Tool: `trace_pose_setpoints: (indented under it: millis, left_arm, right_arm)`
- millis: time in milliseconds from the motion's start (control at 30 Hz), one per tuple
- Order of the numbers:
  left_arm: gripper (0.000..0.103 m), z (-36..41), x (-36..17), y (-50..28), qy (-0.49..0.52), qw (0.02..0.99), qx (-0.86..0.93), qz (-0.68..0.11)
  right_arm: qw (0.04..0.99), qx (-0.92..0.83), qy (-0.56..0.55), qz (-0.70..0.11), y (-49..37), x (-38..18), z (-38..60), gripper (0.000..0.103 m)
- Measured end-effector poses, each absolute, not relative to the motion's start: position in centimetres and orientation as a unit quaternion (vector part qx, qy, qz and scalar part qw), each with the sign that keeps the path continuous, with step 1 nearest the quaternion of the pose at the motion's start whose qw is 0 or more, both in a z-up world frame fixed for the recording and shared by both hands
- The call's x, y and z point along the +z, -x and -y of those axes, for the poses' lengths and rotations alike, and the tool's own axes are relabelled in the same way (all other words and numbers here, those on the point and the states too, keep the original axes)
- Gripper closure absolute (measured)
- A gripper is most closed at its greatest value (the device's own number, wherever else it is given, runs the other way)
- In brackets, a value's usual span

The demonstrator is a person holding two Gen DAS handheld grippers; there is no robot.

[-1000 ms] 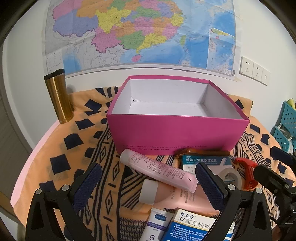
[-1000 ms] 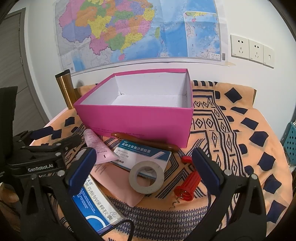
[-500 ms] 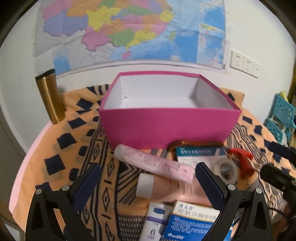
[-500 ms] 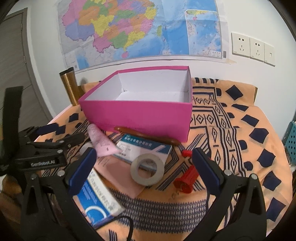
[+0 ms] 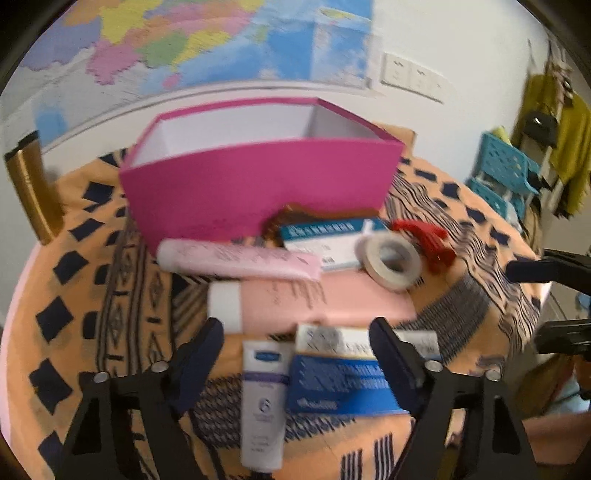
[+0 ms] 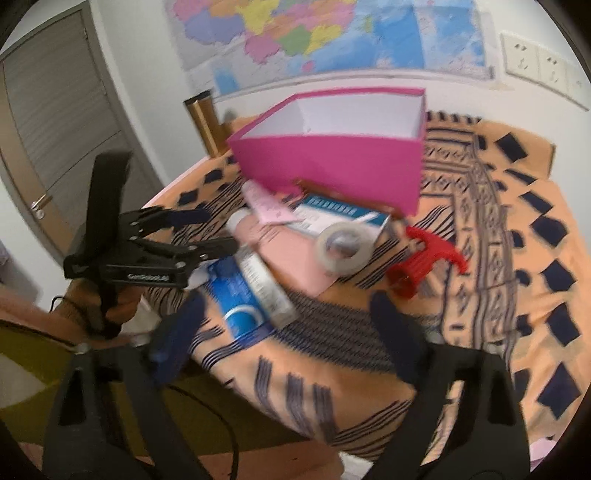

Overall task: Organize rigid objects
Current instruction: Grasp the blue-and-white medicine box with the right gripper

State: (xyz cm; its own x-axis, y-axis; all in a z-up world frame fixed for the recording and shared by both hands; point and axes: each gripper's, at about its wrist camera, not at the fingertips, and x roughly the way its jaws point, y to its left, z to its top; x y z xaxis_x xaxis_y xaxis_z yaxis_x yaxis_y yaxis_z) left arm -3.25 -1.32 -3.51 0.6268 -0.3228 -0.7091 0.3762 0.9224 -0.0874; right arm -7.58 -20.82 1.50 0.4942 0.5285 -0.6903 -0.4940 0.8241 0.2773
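Readable text is scarce; both views are motion-blurred.

- White tube (image 5: 264,402), left wrist view: large numeral "6" legible on its lower half; the blue brand patch above it is unreadable.
- Left gripper (image 6: 218,230), right wrist view: white lettering on its black body reads approximately "GenRobot.AI", soft.
- Blue-and-white box (image 5: 343,373): print smeared, not legible.
- Teal-banded box (image 5: 325,240): characters illegible.
- Wall map (image 6: 332,33): labels unreadable.

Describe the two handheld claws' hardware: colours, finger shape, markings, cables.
Both are matte black plastic frames. The left claw has two long paddle-shaped fingers faced with dark navy pads, triangular cut-outs in the struts and silver screw heads. The right claw is built the same. From the right wrist view, the left claw's side carries white "GenRobot.AI" lettering, with a thin black cable trailing below it.
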Motion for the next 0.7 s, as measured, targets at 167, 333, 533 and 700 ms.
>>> trace_pose_setpoints:
  millis: [167,333,533,700]
  left_arm:
    - [0.038,1.8,-4.4,3.9,-0.049,0.885,-0.218,-0.409]
    - [0.045,1.1,-5.2,3.9,-0.031,0.868,-0.242,-0.432]
    - [0.048,0.9,-5.2,3.9,-0.014,0.858,-0.264,-0.440]
    - [0.048,0.8,-5.0,3.9,0.002,0.850,-0.274,-0.450]
  right_arm:
    - [0.832,0.326,-0.029,-0.449,7.1,-1.6,18.9,0.034]
    - [0.803,0.353,-0.057,-0.477,6.8,-4.4,17.1,0.047]
    - [0.810,0.340,-0.077,-0.472,6.0,-5.7,16.9,0.055]
    - [0.824,0.325,-0.078,-0.457,5.8,-4.9,17.7,0.056]
